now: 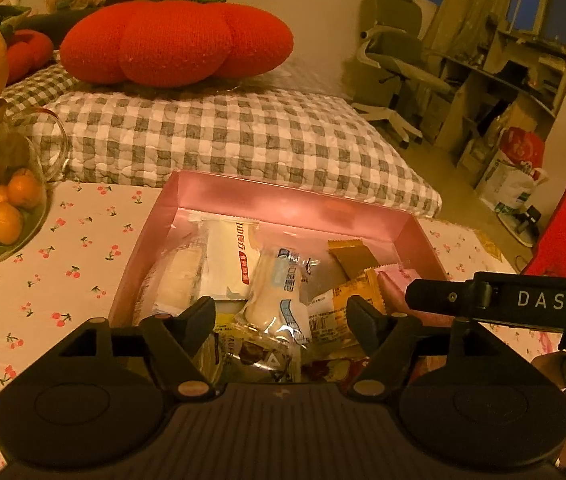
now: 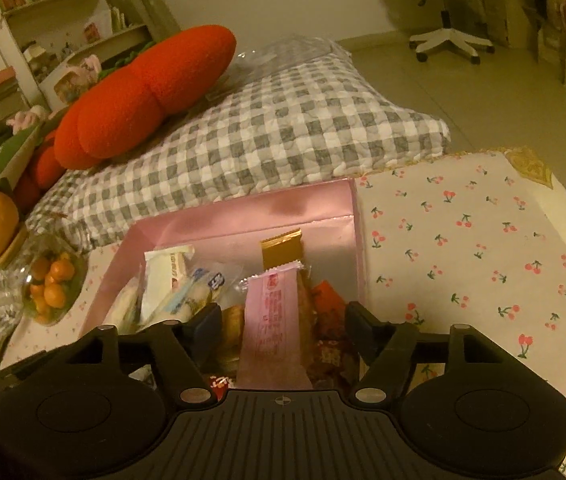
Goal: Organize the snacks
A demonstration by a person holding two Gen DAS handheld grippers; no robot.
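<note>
While snacks fill the pink box (image 2: 239,220), tablecloth (image 2: 463,248) lies bare beside it.

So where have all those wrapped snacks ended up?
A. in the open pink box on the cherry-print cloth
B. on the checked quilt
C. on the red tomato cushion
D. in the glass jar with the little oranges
A: the wrapped snacks lie piled inside the pink box, which sits on the cherry-print cloth; the glass jar holds only small oranges, and no packet shows on the checked quilt or tomato cushion.
</note>
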